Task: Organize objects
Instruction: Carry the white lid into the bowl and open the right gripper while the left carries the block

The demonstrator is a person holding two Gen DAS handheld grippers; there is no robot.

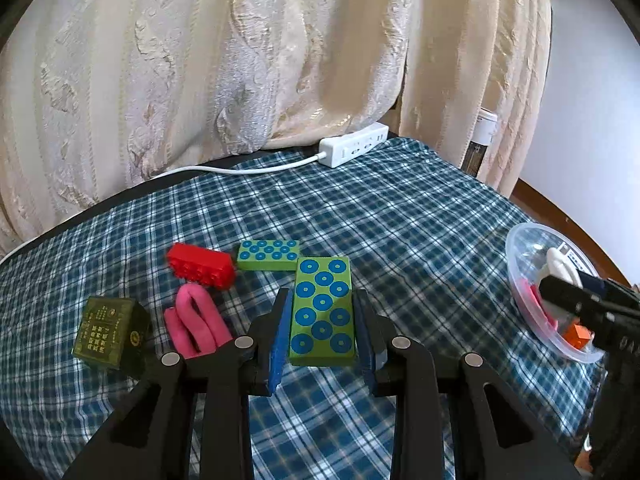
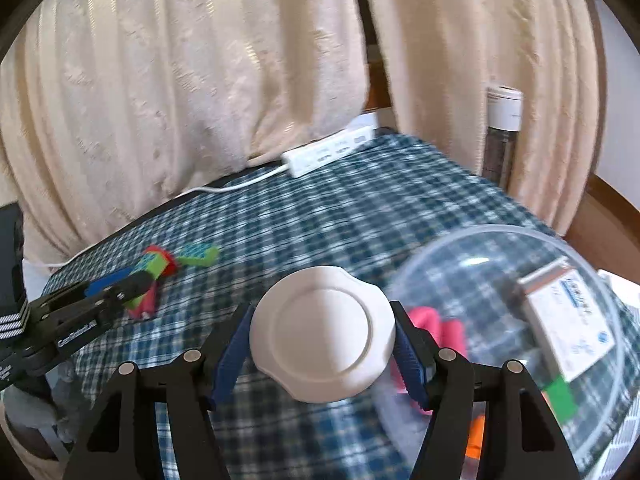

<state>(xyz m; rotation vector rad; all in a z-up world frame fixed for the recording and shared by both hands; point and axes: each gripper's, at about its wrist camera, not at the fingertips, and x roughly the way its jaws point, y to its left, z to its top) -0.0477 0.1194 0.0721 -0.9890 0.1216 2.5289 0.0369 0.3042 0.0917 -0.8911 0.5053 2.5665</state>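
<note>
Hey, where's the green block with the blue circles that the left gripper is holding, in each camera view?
Left wrist view: the green block sits low in the middle, clamped in the left gripper.
Right wrist view: the same block is small and blurred at mid-left, at the tip of the left gripper.
Shared landmark: the white power strip at the far edge of the checked cloth, below the curtain.

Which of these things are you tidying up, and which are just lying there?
Being tidied:
green block in the left gripper
white lid in the right gripper
red brick
pink roll
clear bowl

Just lying there:
power strip
curtain
checked cloth
</note>
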